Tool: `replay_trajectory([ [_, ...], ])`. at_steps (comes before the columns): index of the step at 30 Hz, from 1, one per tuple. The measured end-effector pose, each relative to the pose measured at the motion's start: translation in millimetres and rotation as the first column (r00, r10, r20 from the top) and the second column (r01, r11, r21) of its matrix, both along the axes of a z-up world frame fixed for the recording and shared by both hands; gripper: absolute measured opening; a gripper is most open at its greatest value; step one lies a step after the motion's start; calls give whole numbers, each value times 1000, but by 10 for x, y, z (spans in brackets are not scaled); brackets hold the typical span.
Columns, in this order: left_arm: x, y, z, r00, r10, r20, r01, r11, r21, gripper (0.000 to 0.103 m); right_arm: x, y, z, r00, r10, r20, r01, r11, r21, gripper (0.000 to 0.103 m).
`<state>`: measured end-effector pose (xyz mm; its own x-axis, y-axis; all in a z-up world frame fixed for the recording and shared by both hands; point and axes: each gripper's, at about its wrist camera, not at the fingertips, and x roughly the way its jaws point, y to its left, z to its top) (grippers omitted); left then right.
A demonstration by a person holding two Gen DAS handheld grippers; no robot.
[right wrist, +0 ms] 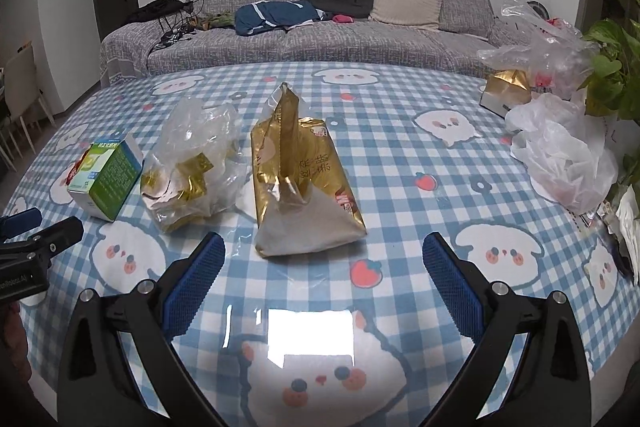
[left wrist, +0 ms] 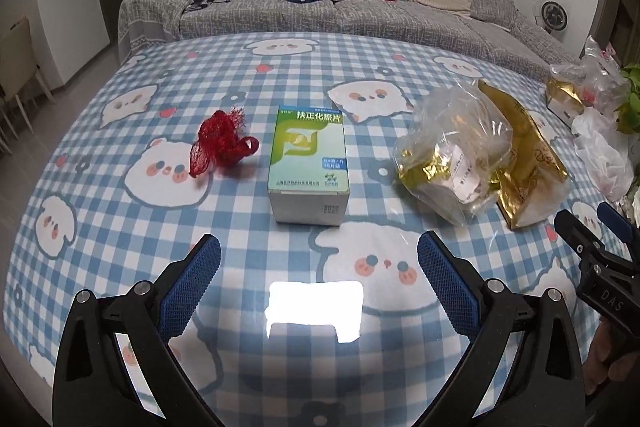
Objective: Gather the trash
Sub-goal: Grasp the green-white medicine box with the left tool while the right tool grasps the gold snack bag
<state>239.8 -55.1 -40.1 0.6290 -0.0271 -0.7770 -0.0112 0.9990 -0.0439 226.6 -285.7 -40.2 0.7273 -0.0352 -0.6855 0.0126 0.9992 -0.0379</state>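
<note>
4 pieces of trash lie in a loose row across the blue-and-white checked tablecloth [left wrist: 248, 75]. At the row's left end sits a crumpled red mesh net [left wrist: 222, 143], and just beside it a green-and-white medicine box [left wrist: 309, 163] lies closed on its back; what it holds cannot be seen. Next comes a crumpled clear plastic bag [left wrist: 452, 151], inside which gold foil wrappers and some white paper scraps show through the film. Touching its far side lies a gold foil pouch [right wrist: 304, 183], flattened, with a strip of clear plastic draped over it; its contents are hidden. Both grippers hover low over the table's near edge, holding nothing: the left gripper [left wrist: 319, 263] has its 2 blue-padded fingers spread wide, pointed at the medicine box, and the right gripper [right wrist: 324, 261] is spread equally wide, pointed at the gold pouch. At the table's far right corner, well apart from the row, several thin plastic bags [right wrist: 560, 155] are heaped beside a small gold-topped box [right wrist: 506, 91] and a leafy plant [right wrist: 612, 79]; their contents are too blurred to tell.
</note>
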Motion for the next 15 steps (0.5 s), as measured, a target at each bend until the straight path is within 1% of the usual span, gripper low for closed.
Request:
replay_trajectory([
  [4,240,17,13,1000,13,3,-13,1000,5,97,151,7,-34,1000,-2,4,2,1000,-13,95],
  [8,443,60,-78,1000,27,-12,-27,1000,16,97,299,6,-67,1000,-12,11,12,1000,-14,95],
  [13,618,70,-149,999,30,-21,-30,999,16,96,464,-4,-127,1000,-14,-14,13,1000,-17,82],
  [15,657,63,-157,999,27,-18,-27,1000,12,94,513,-7,-160,999,-12,-29,11,1000,-9,74],
])
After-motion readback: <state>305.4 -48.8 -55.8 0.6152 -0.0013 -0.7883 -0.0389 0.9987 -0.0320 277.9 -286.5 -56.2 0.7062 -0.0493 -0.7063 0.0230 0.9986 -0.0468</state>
